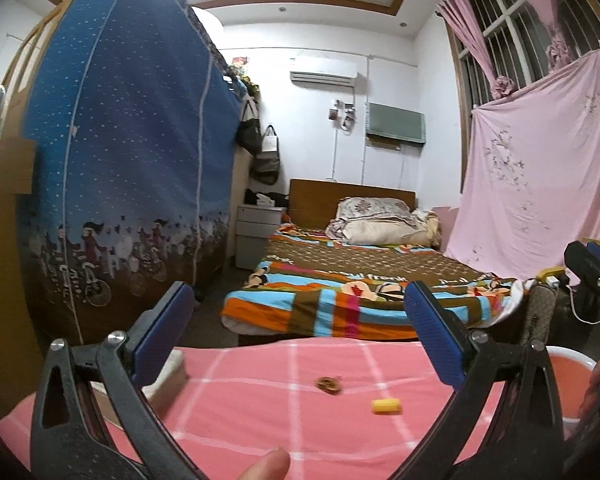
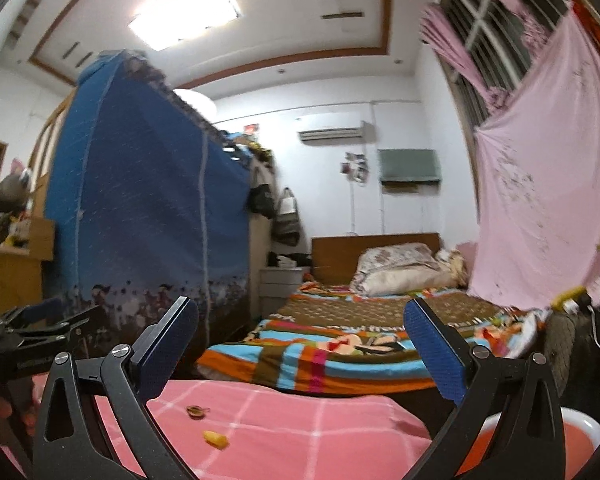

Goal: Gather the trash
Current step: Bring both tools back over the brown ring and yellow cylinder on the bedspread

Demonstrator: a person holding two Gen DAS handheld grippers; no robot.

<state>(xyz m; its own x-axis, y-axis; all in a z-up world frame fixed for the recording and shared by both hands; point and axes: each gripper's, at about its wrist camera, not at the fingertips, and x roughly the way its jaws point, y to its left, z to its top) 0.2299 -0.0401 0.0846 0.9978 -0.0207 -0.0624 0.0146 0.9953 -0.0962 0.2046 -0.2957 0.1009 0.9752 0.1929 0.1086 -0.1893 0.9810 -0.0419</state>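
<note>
A small yellow scrap [image 1: 386, 406] and a brown crumpled scrap [image 1: 329, 384] lie on the pink checked cloth [image 1: 260, 408]. Both show in the right wrist view, yellow scrap [image 2: 215, 438] and brown scrap [image 2: 196, 412]. My left gripper [image 1: 300, 320] is open and empty, held above and short of the scraps. My right gripper [image 2: 300, 332] is open and empty, to the right of the scraps. An orange basin with a white rim [image 2: 540, 436] sits at the right edge of the cloth, also in the left wrist view [image 1: 568, 376].
Beyond the cloth is a bed with a striped blanket [image 1: 360, 292] and pillows. A tall blue fabric wardrobe [image 1: 120, 140] stands at left. A pink sheet [image 1: 540, 168] hangs at right. The other gripper shows at the frame edge in each view [image 1: 592, 272] [image 2: 40, 328].
</note>
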